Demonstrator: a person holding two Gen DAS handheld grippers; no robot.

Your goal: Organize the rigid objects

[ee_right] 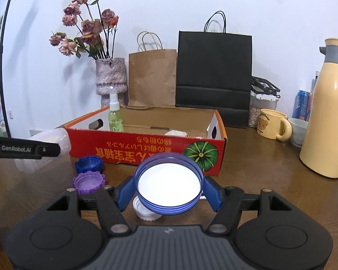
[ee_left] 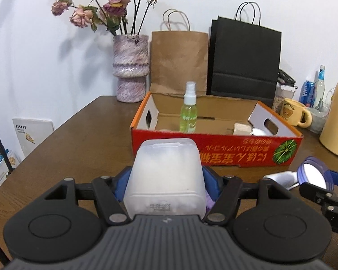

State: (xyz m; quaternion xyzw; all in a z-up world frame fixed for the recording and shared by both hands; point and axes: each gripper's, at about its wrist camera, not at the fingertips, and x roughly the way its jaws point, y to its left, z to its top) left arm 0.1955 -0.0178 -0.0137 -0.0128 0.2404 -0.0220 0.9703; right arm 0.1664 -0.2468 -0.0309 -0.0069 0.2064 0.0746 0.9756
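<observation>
My left gripper is shut on a frosted white plastic container, held in front of the red cardboard box. The container also shows at the left of the right wrist view. A green spray bottle stands inside the box, with pale objects at its right end. My right gripper is shut on a round blue-rimmed lid above the table, also seen in the left wrist view. A blue cap, a purple cap and a white cap lie on the table.
A vase of dried roses, a brown paper bag and a black paper bag stand behind the box. A yellow mug, a bowl, cans and a tall cream thermos stand at the right.
</observation>
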